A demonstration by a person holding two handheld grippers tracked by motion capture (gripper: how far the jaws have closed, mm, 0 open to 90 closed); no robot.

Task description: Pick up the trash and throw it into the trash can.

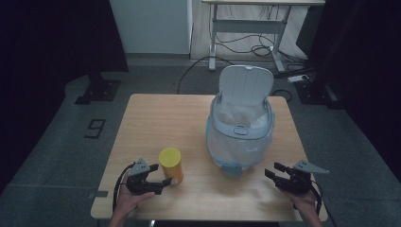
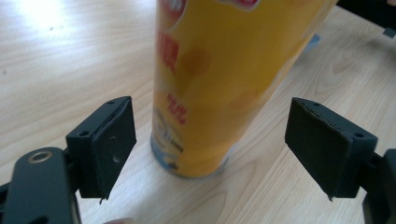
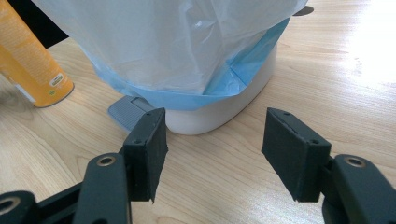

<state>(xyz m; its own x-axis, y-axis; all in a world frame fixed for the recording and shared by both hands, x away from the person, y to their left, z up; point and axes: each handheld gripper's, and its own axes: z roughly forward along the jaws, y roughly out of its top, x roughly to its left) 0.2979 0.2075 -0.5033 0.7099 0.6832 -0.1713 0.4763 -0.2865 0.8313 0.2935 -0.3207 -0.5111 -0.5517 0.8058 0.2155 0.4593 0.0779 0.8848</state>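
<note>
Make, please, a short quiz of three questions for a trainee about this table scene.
1. True or false: the left gripper presses its pads on the yellow can.
2. How does the bin's lid stand: up or down?
3. Which thing lies in front of the right gripper: A the yellow can, B the pedal bin, C a cup?

Key: 1 false, the jaws stand open with the can between them, untouched. 2 up. 3 B.

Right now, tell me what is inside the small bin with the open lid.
The bin is lined with a clear plastic bag whose edge folds over the rim and hangs down the sides. Its lid stands open. The crumpled bag hides the bottom, so any contents there cannot be seen.
</note>
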